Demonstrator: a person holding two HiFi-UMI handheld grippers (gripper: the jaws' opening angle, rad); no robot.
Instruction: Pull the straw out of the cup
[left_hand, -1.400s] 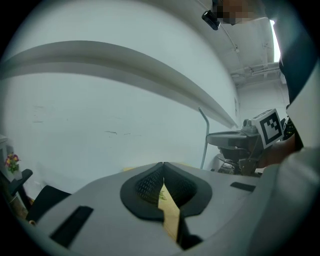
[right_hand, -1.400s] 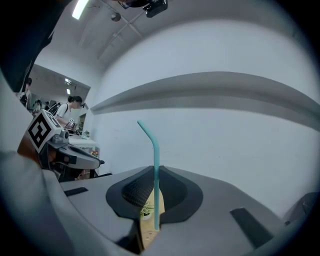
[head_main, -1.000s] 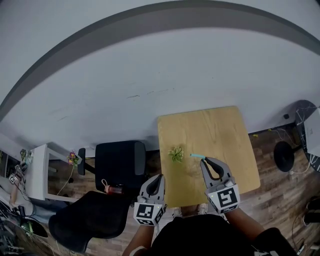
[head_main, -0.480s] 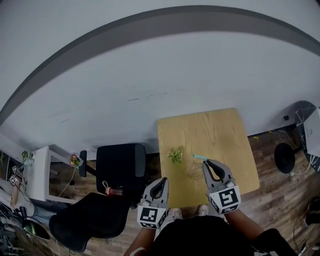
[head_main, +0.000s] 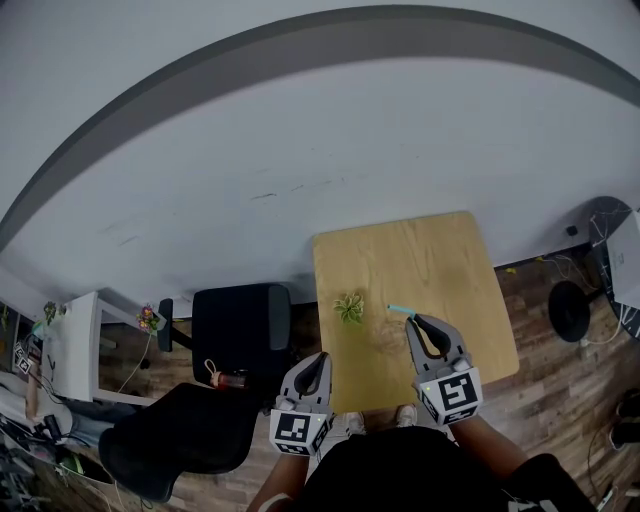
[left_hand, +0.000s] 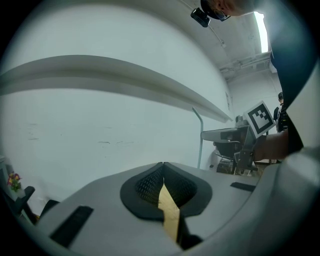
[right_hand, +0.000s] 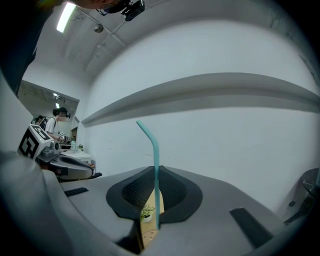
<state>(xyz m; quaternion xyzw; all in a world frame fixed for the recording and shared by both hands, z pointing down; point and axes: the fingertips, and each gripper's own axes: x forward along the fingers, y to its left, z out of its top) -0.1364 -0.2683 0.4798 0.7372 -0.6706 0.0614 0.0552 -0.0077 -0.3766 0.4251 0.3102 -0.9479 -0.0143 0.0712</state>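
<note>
The right gripper (right_hand: 154, 169) has its fingers (right_hand: 176, 192) closed on the teal straw (right_hand: 155, 150), pinching it low on the shaft so that the straight part stands upright through the pads and the bent tip leans off above and to the left of them. Holding it that low and that upright suits a clean lift along the straw's own line, with no dragging against a rim. In the right gripper view the straw's lower end shows free just below the fingers, with only a sliver of the wooden table (head_main: 420, 260) and a small potted plant (head_main: 350, 307) beyond it, so the straw looks to be already clear of the cup. The cup itself cannot be made out in any view; a clear one could be lost against the wood. From the head view the straw (head_main: 400, 310) juts out ahead of the right gripper (head_main: 412, 322), over the table. The left gripper (head_main: 322, 355) hangs back at the near-left edge of the table, well apart from the straw, with its fingers (left_hand: 142, 187) closed on nothing. It appears to be parked clear of the pull, neither steadying anything nor crowding the right one.
</note>
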